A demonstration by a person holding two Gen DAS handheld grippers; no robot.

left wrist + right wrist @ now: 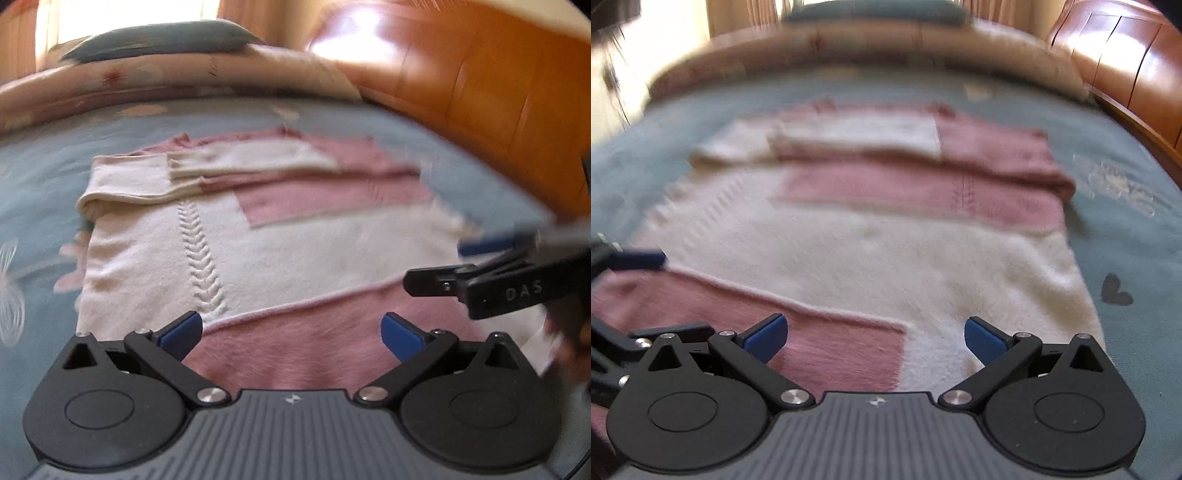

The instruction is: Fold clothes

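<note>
Two black grippers — left gripper, right gripper — blue pads, silver screws, ribbed grey housings, "DAS" lettering.

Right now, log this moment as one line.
left gripper open, empty | right gripper open, empty | sweater flat on bed, sleeves folded in

Blue floral bedspread, glossy wooden headboard, bright curtained window

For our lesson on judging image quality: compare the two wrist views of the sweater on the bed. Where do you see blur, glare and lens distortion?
Left wrist view: the sweater is fairly legible, blur smears the right gripper, glare washes the wooden headboard, and the bed bows. Right wrist view: heavier motion blur throughout; only the right gripper is sharp, and the window is overexposed.
</note>
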